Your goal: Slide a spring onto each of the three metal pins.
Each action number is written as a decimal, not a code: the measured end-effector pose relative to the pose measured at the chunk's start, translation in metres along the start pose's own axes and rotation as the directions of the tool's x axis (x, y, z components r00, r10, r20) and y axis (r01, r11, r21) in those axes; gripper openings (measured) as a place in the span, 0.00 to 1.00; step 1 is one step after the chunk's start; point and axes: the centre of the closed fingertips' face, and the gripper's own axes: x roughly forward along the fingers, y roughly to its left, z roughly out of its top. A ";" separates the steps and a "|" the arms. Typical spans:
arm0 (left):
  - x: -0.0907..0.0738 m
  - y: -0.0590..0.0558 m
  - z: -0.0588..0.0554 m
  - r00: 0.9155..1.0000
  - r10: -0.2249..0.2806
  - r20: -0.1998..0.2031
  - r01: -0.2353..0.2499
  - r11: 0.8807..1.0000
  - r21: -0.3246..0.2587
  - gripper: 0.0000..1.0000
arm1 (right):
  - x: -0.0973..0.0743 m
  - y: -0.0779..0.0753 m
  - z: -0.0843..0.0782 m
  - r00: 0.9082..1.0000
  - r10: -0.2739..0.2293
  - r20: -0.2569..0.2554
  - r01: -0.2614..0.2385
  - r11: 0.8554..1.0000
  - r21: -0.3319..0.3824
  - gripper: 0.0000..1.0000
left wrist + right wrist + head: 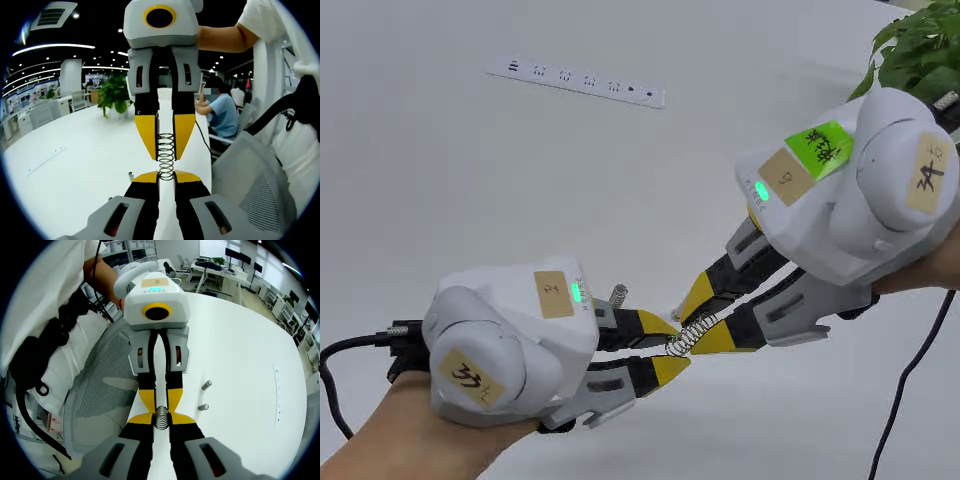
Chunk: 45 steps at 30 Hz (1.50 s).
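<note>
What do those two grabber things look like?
Both the left gripper and right gripper have rounded white shells, black jaws with yellow tips, a green light, tan handwritten labels and a black cable. The right one also has a green sticker.

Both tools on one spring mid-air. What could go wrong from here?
1. The spring is pinched at opposite ends by the left tool and right tool; an uneven release could flick it away.
2. Opposing pulls may stretch or kink it.
3. The pins are small and off to one side, so threading could miss.
</note>
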 end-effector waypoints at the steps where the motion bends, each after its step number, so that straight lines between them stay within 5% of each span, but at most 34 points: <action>1: 0.000 0.000 0.000 1.000 0.001 0.000 -0.001 1.000 -0.001 0.10 | 0.001 0.000 0.000 1.000 -0.001 0.000 0.001 1.000 0.002 0.12; 14: -0.003 0.001 -0.007 1.000 0.006 -0.022 -0.006 1.000 -0.005 0.16 | 0.003 0.001 0.004 1.000 -0.015 0.025 0.014 0.999 0.036 0.12; 24: -0.022 0.011 -0.017 0.998 0.042 -0.041 -0.043 0.999 -0.013 0.23 | -0.007 -0.010 -0.001 0.997 -0.063 0.040 0.059 0.994 0.089 0.12; 37: -0.063 0.039 -0.037 0.987 0.143 -0.073 -0.144 0.989 -0.019 0.41 | -0.018 -0.046 -0.040 0.982 -0.183 -0.044 0.188 0.963 0.193 0.12; 45: -0.087 0.053 -0.046 0.978 0.195 -0.077 -0.198 0.980 -0.032 0.53 | -0.009 -0.067 -0.067 0.971 -0.211 -0.114 0.232 0.945 0.231 0.12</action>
